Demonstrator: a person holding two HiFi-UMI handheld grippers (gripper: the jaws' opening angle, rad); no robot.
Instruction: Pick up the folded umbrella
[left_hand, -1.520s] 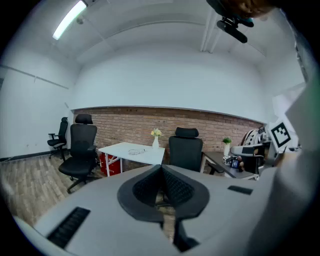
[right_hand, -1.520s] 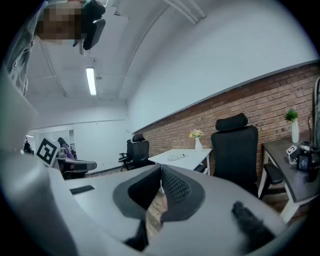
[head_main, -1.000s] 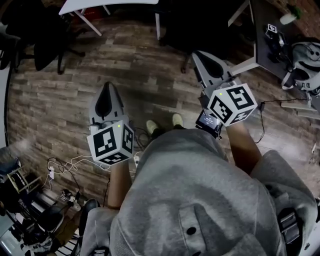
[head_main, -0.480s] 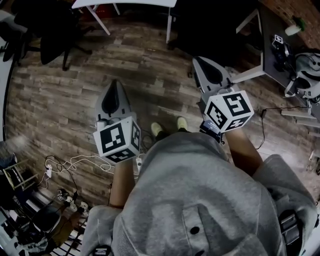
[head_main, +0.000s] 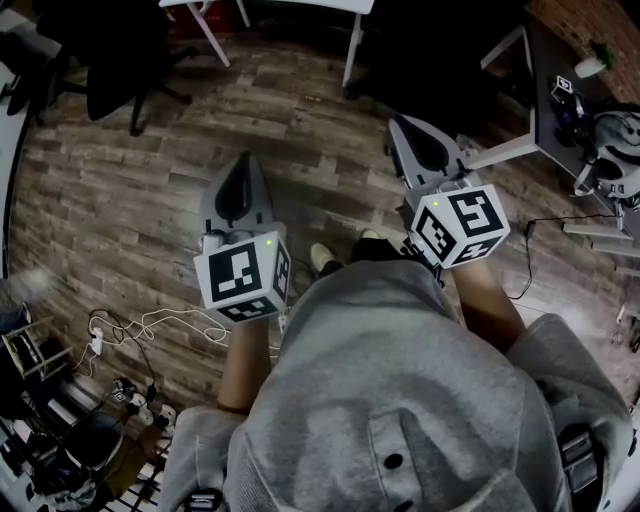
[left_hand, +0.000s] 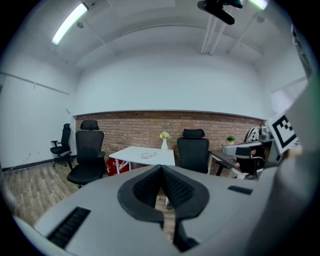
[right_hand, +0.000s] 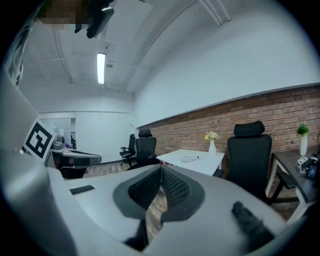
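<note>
No folded umbrella shows in any view. In the head view my left gripper (head_main: 245, 158) and my right gripper (head_main: 397, 122) are held out in front of the person's grey top, over the wooden floor (head_main: 120, 200). Both point ahead and slightly down. In the left gripper view the left gripper (left_hand: 161, 167) has its pads touching, with nothing between them. The right gripper (right_hand: 161, 167) looks the same in the right gripper view: pads together and nothing held. The person's shoes (head_main: 322, 256) show between the two grippers.
Ahead stands a white table (left_hand: 142, 154) with a vase of flowers (left_hand: 164, 142), flanked by black office chairs (left_hand: 89, 155) (left_hand: 194, 150) before a brick wall. A dark desk (head_main: 560, 110) with gear is at the right. Cables and a power strip (head_main: 150, 325) lie at the lower left.
Both grippers have travelled forward with the person across the floor. The white table's legs and the chairs sit differently at the top of the head view. Both jaws stay shut.
</note>
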